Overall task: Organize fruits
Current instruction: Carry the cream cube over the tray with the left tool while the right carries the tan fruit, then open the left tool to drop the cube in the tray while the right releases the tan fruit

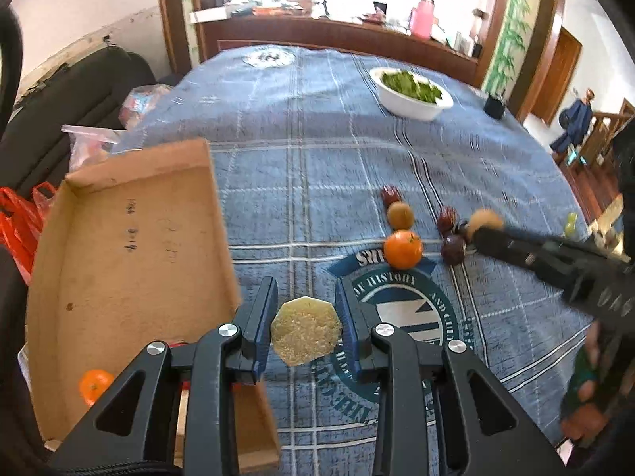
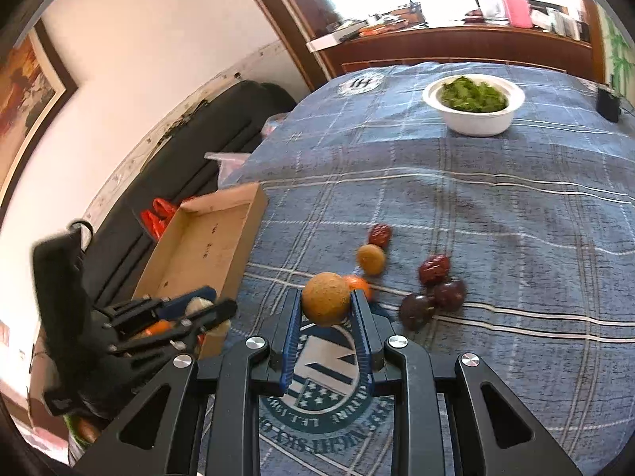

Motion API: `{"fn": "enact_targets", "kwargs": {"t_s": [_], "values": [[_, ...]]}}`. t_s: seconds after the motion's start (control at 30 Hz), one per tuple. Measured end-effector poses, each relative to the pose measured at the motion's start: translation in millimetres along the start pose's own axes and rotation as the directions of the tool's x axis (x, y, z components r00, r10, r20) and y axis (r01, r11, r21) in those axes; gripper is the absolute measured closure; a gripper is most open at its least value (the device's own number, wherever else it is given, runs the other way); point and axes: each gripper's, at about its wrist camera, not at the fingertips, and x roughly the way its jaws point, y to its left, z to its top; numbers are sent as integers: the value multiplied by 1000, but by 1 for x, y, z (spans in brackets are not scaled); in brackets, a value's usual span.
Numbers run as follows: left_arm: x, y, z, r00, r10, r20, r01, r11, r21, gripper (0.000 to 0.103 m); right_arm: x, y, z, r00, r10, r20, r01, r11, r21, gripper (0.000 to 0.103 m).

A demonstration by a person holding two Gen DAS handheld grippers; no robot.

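Blue plaid cloth covers the table, fruit scattered at its centre.
Left gripper pinches a pale faceted slice beside the cardboard box, an orange inside. Right gripper clamps a tan ball-shaped fruit. Beyond lie another orange, a brown fruit, dark red fruits, then a white bowl of greens.

The right claw is motion-blurred in the left view, and its arm hides part of the dark fruits.
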Motion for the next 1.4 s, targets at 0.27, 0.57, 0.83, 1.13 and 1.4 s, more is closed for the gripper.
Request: {"fn": "enact_targets", "kwargs": {"t_s": [0.27, 0.57, 0.83, 1.13, 1.4], "values": [[-21, 43, 1, 996, 75, 52, -70, 993, -94, 76, 21, 43, 0, 997, 66, -42, -69, 994, -84, 78], [-30, 92, -11, 989, 144, 47, -132, 971, -198, 75, 58, 94, 0, 980, 163, -116, -179, 974, -140, 78], [-23, 129, -17, 979, 204, 9, -193, 938, -288, 75, 90, 124, 2, 961, 220, -170, -247, 956, -158, 78], [4, 156, -22, 961, 263, -91, -278, 898, -341, 75, 149, 168, 2, 960, 154, -234, -213, 944, -251, 78], [27, 161, -29, 949, 265, -171, -309, 887, -343, 75, 183, 178, -16, 955, 67, -289, -162, 934, -318, 78]]}}
